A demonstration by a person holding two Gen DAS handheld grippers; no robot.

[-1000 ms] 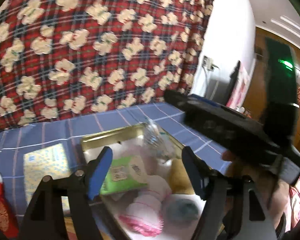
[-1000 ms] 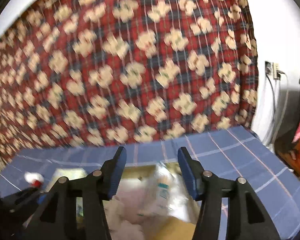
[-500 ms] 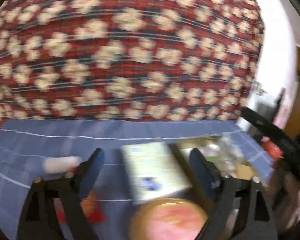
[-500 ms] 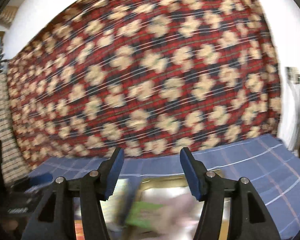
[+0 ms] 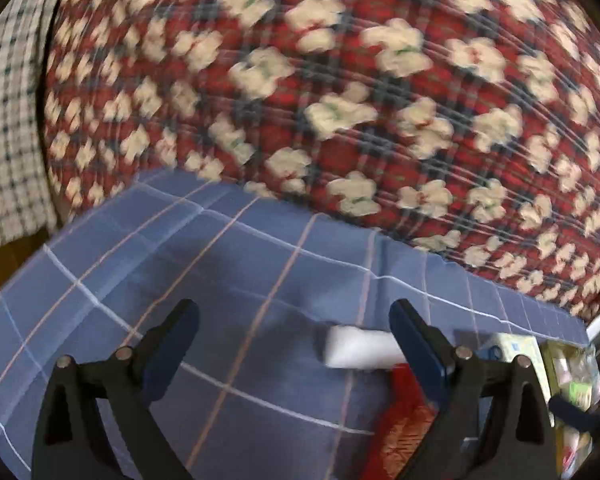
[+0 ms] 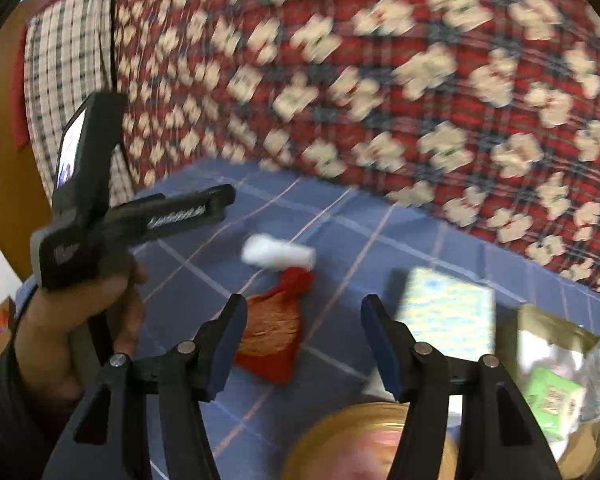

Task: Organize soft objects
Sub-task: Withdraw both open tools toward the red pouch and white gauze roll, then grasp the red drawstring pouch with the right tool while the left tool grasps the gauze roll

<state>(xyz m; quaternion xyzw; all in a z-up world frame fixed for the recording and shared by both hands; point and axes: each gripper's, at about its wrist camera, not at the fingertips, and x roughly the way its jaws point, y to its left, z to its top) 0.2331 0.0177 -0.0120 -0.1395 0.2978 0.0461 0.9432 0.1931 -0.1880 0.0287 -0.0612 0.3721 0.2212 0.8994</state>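
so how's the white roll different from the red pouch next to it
The white roll is plain white and tube-shaped; the red pouch is red with an orange-gold front and gathered at its top. The white roll lies farther from the right tool's camera, the red pouch nearer. The red pouch looks the larger of the two. Both lie on the blue checked cloth, touching or nearly so, and no tool holds either.

My left claw and right claw are black plastic frames with silver rivets and dark blue pads, and my left hand wears a dark sleeve.
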